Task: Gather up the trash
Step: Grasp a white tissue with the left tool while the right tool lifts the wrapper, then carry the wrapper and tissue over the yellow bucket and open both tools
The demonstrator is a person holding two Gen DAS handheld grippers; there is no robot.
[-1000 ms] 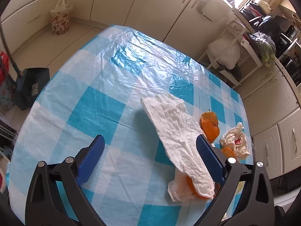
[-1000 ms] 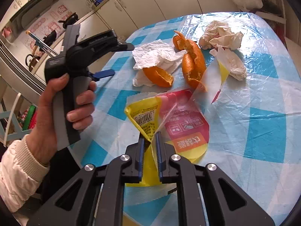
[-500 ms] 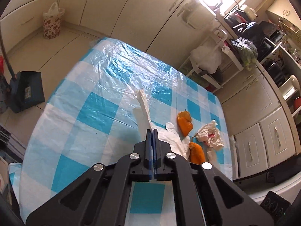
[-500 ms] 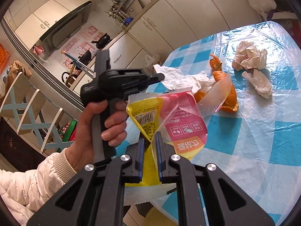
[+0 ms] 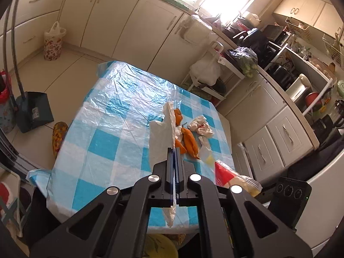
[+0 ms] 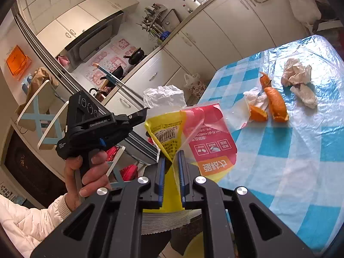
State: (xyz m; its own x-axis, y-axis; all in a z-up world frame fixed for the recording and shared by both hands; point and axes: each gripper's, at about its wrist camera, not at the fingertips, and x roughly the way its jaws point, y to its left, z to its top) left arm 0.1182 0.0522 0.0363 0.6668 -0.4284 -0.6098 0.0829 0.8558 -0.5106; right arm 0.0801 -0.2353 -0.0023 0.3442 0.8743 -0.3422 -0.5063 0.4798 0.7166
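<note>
Pinching white tissue (image 5: 161, 137) in left gripper (image 5: 174, 150), right gripper (image 6: 172, 161) apparently clamping snack wrapper (image 6: 193, 137)

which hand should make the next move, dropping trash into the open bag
Left, probably. The left tool is shut on a white tissue lifted off the table, beside the bag that the right tool holds open.

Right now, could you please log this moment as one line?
left hand-held gripper: shut on white tissue | right hand-held gripper: shut on snack wrapper
</note>
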